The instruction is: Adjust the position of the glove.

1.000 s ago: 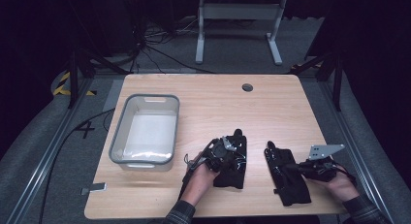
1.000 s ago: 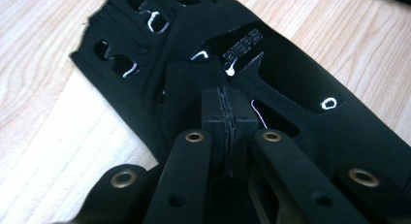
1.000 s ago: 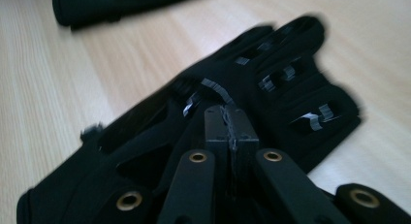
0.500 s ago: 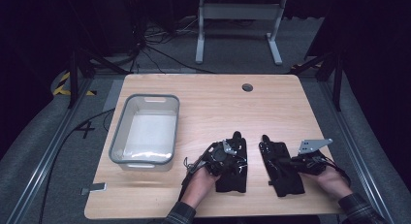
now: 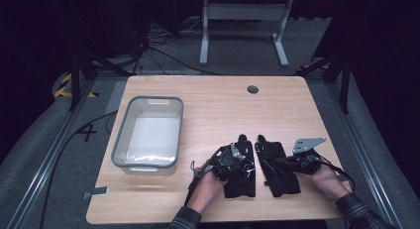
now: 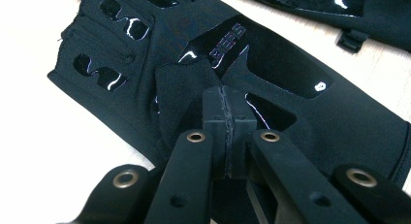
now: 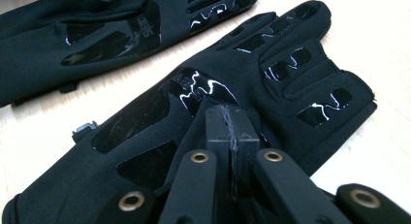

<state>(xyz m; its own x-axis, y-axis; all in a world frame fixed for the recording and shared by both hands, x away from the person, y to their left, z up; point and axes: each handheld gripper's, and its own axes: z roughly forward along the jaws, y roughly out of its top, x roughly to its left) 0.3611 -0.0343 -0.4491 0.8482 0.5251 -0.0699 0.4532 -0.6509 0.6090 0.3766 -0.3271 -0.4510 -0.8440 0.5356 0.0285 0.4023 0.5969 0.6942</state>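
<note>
Claw states: left claw point(image 6: 226, 118) pinches a fold of the left glove point(image 6: 271, 83); right claw point(image 7: 231, 132) is clamped on fabric of the right glove point(image 7: 271, 69). Both gloves lie side by side, just apart, on the surface point(image 5: 213, 105), right of the bin point(image 5: 148, 132). Risk: each grip takes only thin fabric, so a lift may slip free or drag the gloves together.

A grey bin point(image 5: 148, 135) sits on the table's point(image 5: 223, 110) left side, and a small grey tag point(image 5: 96, 193) lies near its front-left corner.
</note>
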